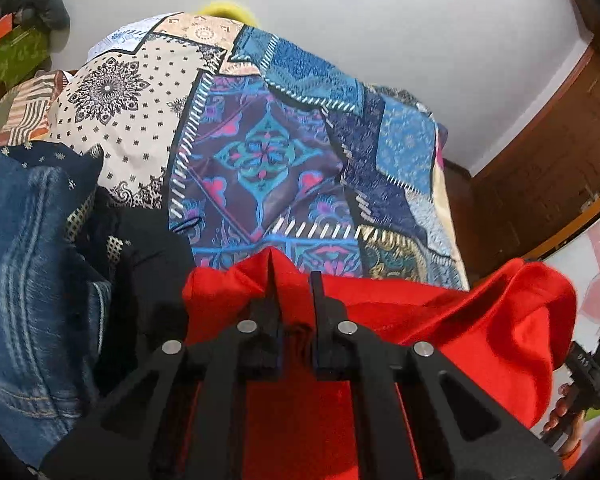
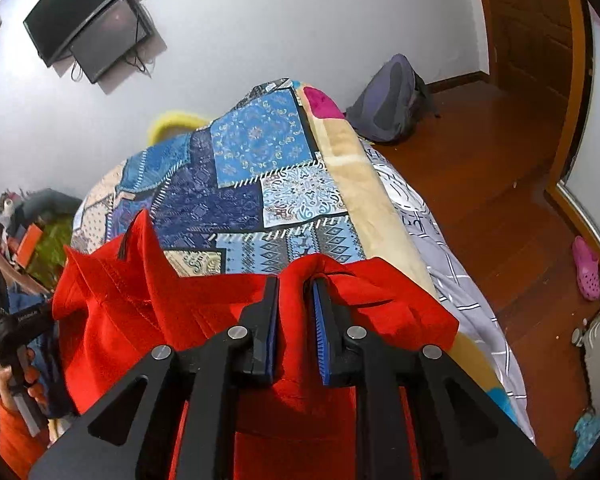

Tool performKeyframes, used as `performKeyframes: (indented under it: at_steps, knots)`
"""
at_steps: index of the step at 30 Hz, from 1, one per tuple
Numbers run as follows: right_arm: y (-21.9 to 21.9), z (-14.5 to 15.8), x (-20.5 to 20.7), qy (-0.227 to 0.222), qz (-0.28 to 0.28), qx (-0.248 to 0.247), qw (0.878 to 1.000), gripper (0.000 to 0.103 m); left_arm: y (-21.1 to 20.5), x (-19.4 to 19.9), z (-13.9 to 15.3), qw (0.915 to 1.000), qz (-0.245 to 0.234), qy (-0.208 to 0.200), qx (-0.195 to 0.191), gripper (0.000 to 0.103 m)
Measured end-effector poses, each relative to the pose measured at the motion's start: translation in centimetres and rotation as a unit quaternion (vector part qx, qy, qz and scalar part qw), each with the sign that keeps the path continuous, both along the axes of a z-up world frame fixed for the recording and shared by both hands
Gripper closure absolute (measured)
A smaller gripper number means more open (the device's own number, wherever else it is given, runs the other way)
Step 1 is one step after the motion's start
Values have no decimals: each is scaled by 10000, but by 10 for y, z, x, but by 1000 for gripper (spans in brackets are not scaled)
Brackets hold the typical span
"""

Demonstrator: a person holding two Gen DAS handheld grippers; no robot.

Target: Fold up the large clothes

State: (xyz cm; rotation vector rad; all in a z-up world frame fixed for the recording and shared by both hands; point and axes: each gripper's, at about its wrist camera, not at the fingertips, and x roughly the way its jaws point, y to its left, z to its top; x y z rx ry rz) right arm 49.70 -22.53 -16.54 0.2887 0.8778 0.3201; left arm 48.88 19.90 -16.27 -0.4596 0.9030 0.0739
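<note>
Red garment (image 2: 204, 312), smooth matte knit with stitched seams, hangs bunched between both grippers above a bed under a glossy patchwork bedspread (image 1: 268, 152). Left gripper (image 1: 294, 280): black fingers nearly together, clamped on a thin fold of the red cloth. Right gripper (image 2: 296, 284): blue ribbed pads pinching a thicker wad. Denim jeans (image 1: 28, 260), faded and ridged, lie at the left.

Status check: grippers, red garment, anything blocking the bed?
Left gripper shut on red garment. Right gripper pinching it too. Jeans piled left; patchwork bedspread ahead.
</note>
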Motion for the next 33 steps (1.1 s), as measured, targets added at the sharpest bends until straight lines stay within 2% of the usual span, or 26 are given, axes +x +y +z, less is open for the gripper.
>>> performKeyframes:
  at_steps: [2, 3, 6, 7, 9, 11, 14, 18, 22, 27, 29, 31, 33]
  knots:
    - [2, 2, 0, 52, 37, -82, 9999, 84, -5, -3, 1, 9998, -46, 20, 171, 91]
    - [3, 4, 1, 106, 54, -124, 9999, 81, -8, -4, 2, 9996, -96, 68, 251, 83]
    - [8, 12, -1, 183, 163, -300, 9992, 74, -14, -9, 15, 9991, -220, 111, 343, 68]
    - [9, 18, -5, 126, 185, -398, 9990, 68, -16, -12, 23, 9986, -215, 38, 475, 65]
    - [10, 31, -15, -149, 133, -580, 9981, 59, -22, -21, 42, 9967, -168, -179, 778, 50]
    - [11, 45, -24, -461, 36, -672, 9967, 52, -27, -29, 57, 9946, -168, -413, 940, 43]
    - [10, 64, -36, -718, 24, -498, 9962, 49, -38, -41, 74, 9923, -293, -602, 1046, 41]
    - [19, 74, -47, -732, 199, -399, 9963, 49, -62, -54, 81, 9889, -678, -678, 1134, 37]
    - [42, 61, -53, -503, 618, -508, 9955, 48, -92, -63, 63, 9860, -1052, -534, 1176, 33]
    - [69, 17, -53, 97, 1109, -938, 9893, 49, -111, -66, 5, 9837, -1345, 176, 1182, 33]
    - [68, -2, -56, 280, 1136, -1047, 9876, 48, -109, -72, -12, 9826, -1303, 304, 1291, 33]
    - [58, -11, -60, 271, 1035, -1040, 9888, 44, -104, -80, -20, 9827, -1278, 260, 1316, 31]
    - [46, -12, -63, 274, 949, -977, 9903, 38, -97, -90, -20, 9853, -1170, 176, 1236, 22]
